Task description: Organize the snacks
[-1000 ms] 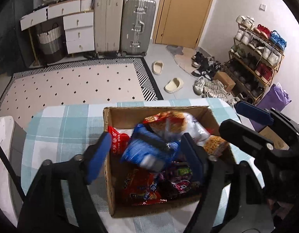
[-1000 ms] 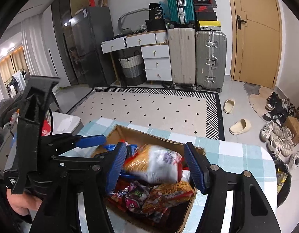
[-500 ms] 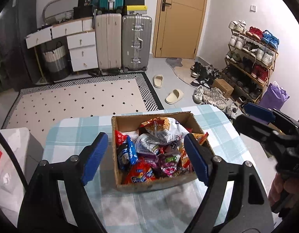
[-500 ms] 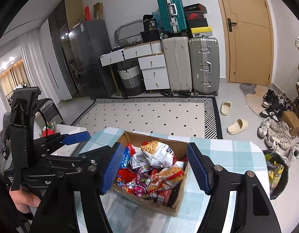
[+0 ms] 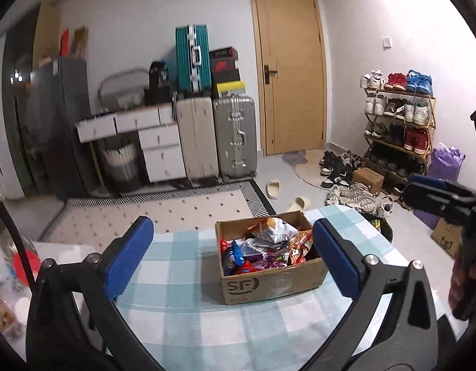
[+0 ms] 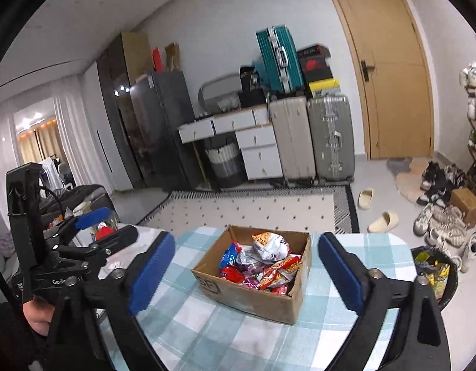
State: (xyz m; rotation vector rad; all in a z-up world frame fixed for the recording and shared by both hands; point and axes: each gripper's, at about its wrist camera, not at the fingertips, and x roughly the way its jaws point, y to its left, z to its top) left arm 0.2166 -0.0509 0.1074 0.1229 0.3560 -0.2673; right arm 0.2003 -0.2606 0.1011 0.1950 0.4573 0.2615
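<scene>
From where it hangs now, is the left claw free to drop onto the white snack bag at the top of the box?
Probably yes. The left claw is open and empty, the cardboard box has no lid, and the white snack bag lies on top, uncovered.

Most of the snack packets (image 5: 262, 253) lie buried under one another inside the cardboard box (image 5: 268, 284), and their printing is too small to read. The box's logo (image 6: 210, 285) is half turned away in the right wrist view. The right gripper (image 5: 435, 194) is cut off by the left view's edge (only one blue tip shows clearly). The bin (image 6: 435, 273) beside the table (image 6: 207, 334) is partly hidden.
</scene>
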